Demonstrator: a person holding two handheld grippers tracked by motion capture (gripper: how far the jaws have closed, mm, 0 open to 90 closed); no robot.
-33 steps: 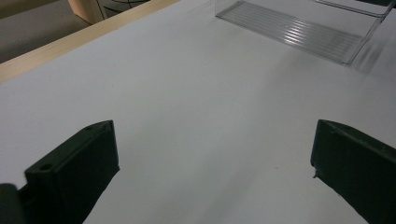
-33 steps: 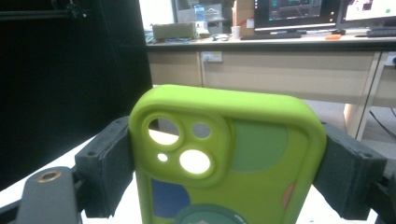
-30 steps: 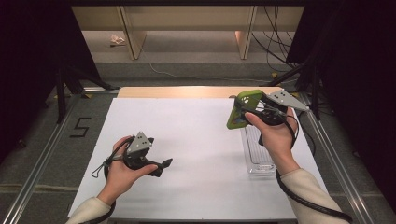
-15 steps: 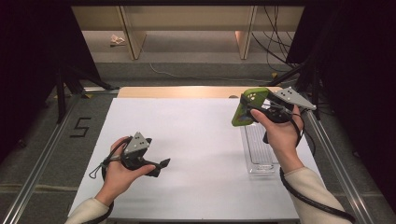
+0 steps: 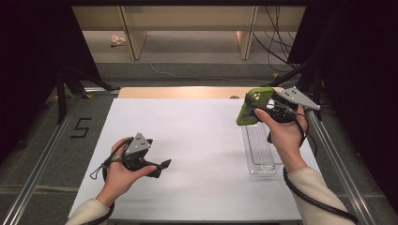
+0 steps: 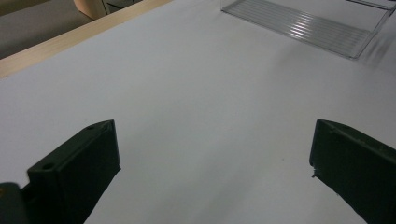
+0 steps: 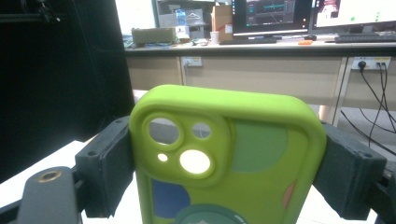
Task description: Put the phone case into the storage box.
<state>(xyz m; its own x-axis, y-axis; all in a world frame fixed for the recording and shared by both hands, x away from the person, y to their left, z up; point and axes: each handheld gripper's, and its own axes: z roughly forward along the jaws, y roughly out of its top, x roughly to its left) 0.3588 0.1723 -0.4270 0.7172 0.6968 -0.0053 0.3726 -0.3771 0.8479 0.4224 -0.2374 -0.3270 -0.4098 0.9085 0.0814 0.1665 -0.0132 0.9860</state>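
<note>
One green phone case, one clear tray, two grippers. My right gripper clamps the phone case by its long edges above the tray's far end, camera cutout farthest from my hand. My left gripper hangs open, empty, over the white table.

The bottom of my green phone case is cut off at the picture's lower edge, and my clear tray at the top right.

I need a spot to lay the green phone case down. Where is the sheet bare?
The white sheet is bare between the left gripper and the clear tray, and along its far wooden edge. The right side is crowded: the tray lies under the right gripper holding the phone case.
</note>
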